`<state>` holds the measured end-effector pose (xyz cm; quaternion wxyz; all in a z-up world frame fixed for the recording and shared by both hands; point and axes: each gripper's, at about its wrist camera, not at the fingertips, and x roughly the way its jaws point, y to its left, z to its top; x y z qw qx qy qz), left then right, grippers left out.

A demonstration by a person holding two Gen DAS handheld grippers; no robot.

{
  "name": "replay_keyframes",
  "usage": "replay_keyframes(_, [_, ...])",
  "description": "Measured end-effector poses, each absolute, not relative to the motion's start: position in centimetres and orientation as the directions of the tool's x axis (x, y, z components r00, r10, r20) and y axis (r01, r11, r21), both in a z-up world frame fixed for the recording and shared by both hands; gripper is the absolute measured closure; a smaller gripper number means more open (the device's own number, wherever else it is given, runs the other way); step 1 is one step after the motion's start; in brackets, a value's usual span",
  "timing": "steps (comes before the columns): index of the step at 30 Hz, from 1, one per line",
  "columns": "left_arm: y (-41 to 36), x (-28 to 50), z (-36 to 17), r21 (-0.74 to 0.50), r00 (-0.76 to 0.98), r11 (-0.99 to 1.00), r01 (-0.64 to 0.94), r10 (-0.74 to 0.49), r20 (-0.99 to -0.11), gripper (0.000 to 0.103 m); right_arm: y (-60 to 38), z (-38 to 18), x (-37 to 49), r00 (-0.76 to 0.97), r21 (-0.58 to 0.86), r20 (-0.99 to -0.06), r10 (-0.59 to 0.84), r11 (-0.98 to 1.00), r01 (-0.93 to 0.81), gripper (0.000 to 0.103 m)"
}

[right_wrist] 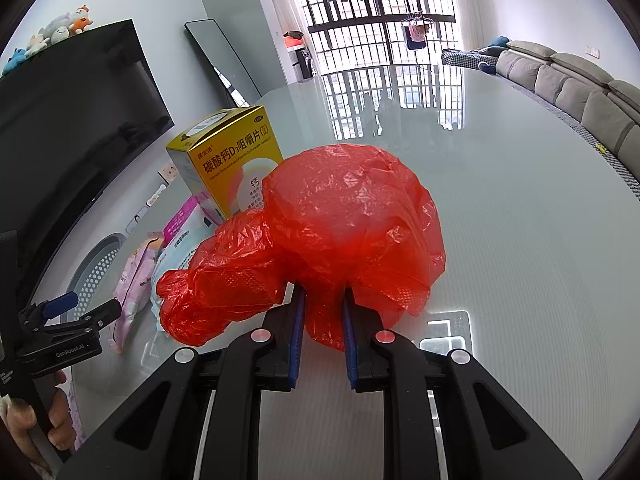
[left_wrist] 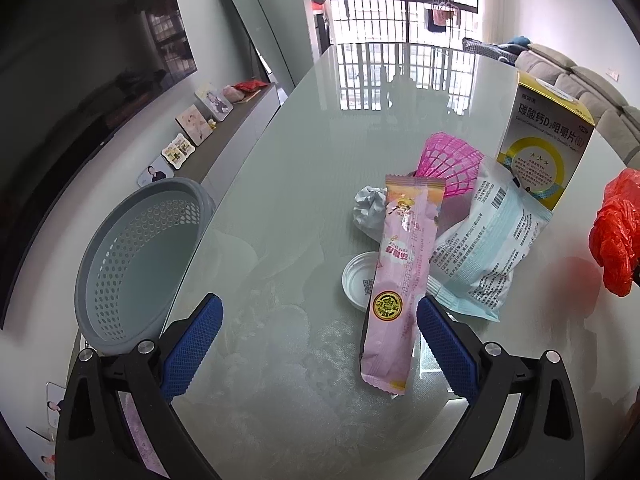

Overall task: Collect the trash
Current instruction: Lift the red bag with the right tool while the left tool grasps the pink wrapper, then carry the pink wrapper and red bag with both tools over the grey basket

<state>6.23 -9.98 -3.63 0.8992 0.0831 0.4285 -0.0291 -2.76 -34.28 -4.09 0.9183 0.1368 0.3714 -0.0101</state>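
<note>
Pale green glass bench [left_wrist: 280,168], glossy and mirror-smooth, carrying a loose heap of rubbish toward its right side, probably gathered there for picking off one piece at a time. Grey perforated plastic basket [left_wrist: 136,256], round and empty, parked just off the bench's left edge and tilted open toward it, likely as the drop point. Red crinkled thin-film plastic bag [right_wrist: 340,232], puffed and translucent, lifted clear of the bench near its right side, its gathered neck pinched between the closed jaws of the right gripper [right_wrist: 322,304]; gripped at the neck presumably because slack film offers nothing firmer. Yellow and white cardboard medicine box [left_wrist: 544,132], stiff and square-edged, standing upright at the heap's far right, partly propping a white and pale blue printed plastic pouch [left_wrist: 480,248], soft and wrinkled. Long pink foil-like snack wrapper [left_wrist: 400,276], flat and narrow, leaning across the heap with its near end toward the bench's near edge. Left gripper [left_wrist: 318,332] poised low over the bench with jaws wide apart, holding nothing, the wrapper's lower end just inside the right pad, apparently the next pick. Pink plastic lattice cone [left_wrist: 448,164], rigid, behind the wrapper. Crumpled white paper ball [left_wrist: 368,208] beside it. Round white plastic lid [left_wrist: 358,280], shallow, lying open side up partly under the wrapper.
</note>
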Motion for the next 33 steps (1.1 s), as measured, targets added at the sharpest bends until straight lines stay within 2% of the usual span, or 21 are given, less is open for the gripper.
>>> replay_keyframes(7, [-11.4, 7.0, -4.5, 0.132, 0.628, 0.979, 0.152, 0.007, -0.778, 0.007, -34.3, -4.1, -2.5, 0.720, 0.250, -0.689, 0.089, 0.961, 0.120, 0.086])
replay_keyframes(10, [-11.7, 6.9, -4.9, 0.132, 0.621, 0.978, 0.160, 0.004, -0.783, 0.010, -34.2, -4.1, -2.5, 0.720, 0.250, -0.688, 0.091, 0.961, 0.118, 0.086])
replay_keyframes(15, [-11.9, 6.9, -5.3, 0.121, 0.610, 0.975, 0.188, -0.019, -0.792, 0.027, -34.1, -4.2, -2.3, 0.717, 0.250, -0.690, 0.097, 0.962, 0.111, 0.086])
replay_keyframes(19, [-12.3, 6.8, -5.6, 0.109, 0.592, 0.972, 0.208, -0.036, -0.805, 0.048, -34.2, -4.3, -2.2, 0.714, 0.254, -0.693, 0.101, 0.961, 0.111, 0.086])
replay_keyframes(20, [-12.3, 6.7, -5.5, 0.104, 0.591, 0.971, 0.214, -0.044, -0.806, 0.051, -34.2, -4.4, -2.2, 0.713, 0.256, -0.693, 0.103, 0.960, 0.111, 0.086])
replay_keyframes(22, [-12.3, 6.5, -5.4, 0.092, 0.589, 0.971, 0.223, -0.059, -0.806, 0.067, -34.2, -4.4, -2.1, 0.712, 0.259, -0.694, 0.106, 0.960, 0.110, 0.086])
replay_keyframes(27, [-12.2, 5.9, -5.1, 0.073, 0.587, 0.970, 0.230, -0.079, -0.806, 0.077, -34.3, -4.5, -2.1, 0.711, 0.266, -0.694, 0.114, 0.958, 0.106, 0.086])
replay_keyframes(33, [-11.6, 4.7, -3.4, 0.066, 0.617, 0.971, 0.230, -0.093, -0.781, 0.077, -34.6, -4.7, -2.1, 0.709, 0.270, -0.696, 0.114, 0.957, 0.111, 0.086])
